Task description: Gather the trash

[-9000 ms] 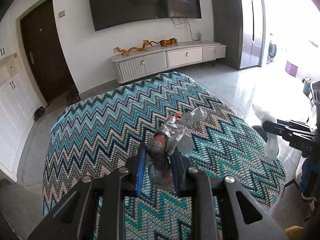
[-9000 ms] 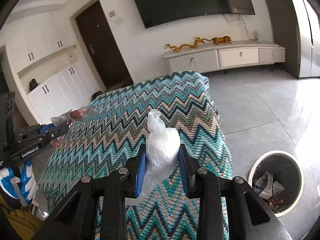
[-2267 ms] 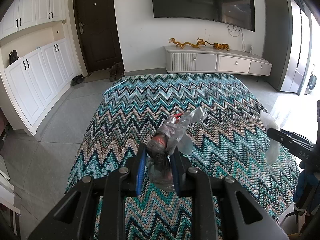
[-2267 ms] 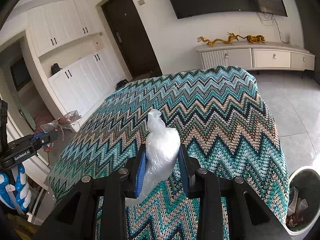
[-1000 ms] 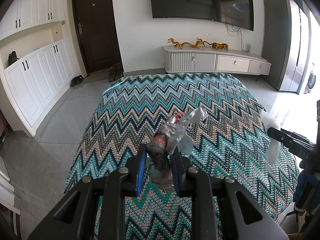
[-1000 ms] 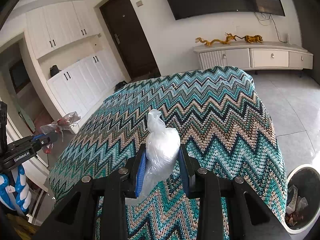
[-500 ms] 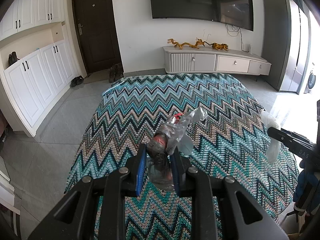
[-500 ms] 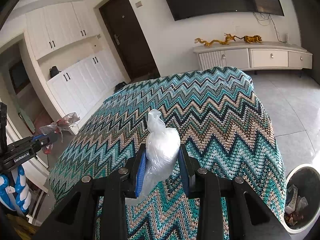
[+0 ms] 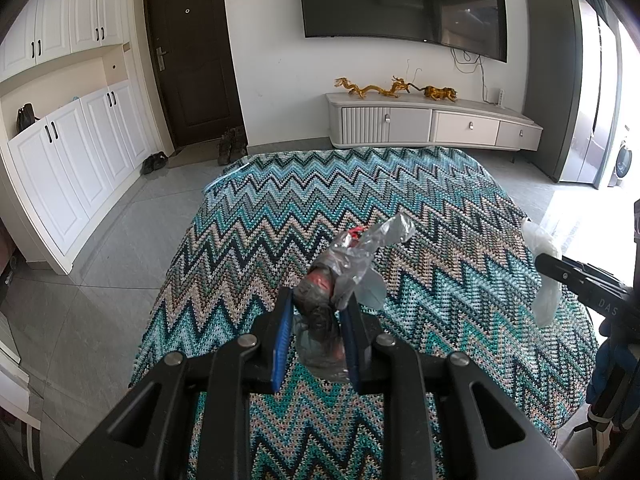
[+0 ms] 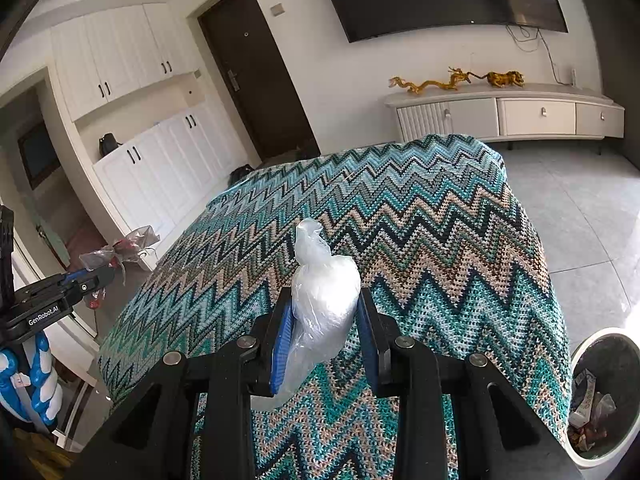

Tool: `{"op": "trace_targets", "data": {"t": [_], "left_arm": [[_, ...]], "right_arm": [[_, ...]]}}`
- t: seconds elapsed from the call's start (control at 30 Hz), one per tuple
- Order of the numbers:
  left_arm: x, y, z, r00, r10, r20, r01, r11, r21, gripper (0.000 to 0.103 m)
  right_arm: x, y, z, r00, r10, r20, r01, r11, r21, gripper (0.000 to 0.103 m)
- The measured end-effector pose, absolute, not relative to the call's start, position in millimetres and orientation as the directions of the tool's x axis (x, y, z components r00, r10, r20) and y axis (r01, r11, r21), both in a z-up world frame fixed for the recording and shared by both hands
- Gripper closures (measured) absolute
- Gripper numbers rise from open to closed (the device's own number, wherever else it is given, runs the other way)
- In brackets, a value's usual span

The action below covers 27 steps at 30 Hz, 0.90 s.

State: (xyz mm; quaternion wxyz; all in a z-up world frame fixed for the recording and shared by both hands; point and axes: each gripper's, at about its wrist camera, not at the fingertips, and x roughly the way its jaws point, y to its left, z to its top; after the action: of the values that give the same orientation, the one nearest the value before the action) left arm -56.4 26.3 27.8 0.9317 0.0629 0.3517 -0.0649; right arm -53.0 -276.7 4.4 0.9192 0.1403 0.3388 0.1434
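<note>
My left gripper (image 9: 316,304) is shut on a crumpled clear plastic bag with red and dark scraps inside (image 9: 344,264), held above the zigzag-patterned table (image 9: 280,220). My right gripper (image 10: 324,304) is shut on a white plastic bag (image 10: 322,296), also held above the table. The left gripper with its bag shows at the left of the right wrist view (image 10: 84,280). The right gripper with its white bag shows at the right edge of the left wrist view (image 9: 544,268). A round trash bin (image 10: 592,340) with litter inside stands on the floor at the table's right side.
A TV cabinet (image 9: 432,128) with gold dragon figures stands against the far wall under a wall TV. White cupboards (image 9: 64,152) line the left wall beside a dark door (image 9: 192,64). Shoes (image 9: 156,160) lie near the door. Grey tile floor surrounds the table.
Since nine seconds ago both grippers have swung left, away from the bin side, still holding their bags. Over the last second almost nothing has moved.
</note>
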Motion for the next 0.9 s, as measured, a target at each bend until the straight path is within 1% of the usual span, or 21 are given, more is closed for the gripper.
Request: {"op": "trace_targets", "data": {"t": [0.9], "left_arm": [[-57.1, 22.5, 30.9, 0.747, -0.081, -0.66, 0.173, 0.982, 0.075, 0.081]], "right_arm": [[-56.1, -281.9, 3.8, 0.746, 0.343, -0.571, -0.146, 0.921, 0.362, 0.072]]}}
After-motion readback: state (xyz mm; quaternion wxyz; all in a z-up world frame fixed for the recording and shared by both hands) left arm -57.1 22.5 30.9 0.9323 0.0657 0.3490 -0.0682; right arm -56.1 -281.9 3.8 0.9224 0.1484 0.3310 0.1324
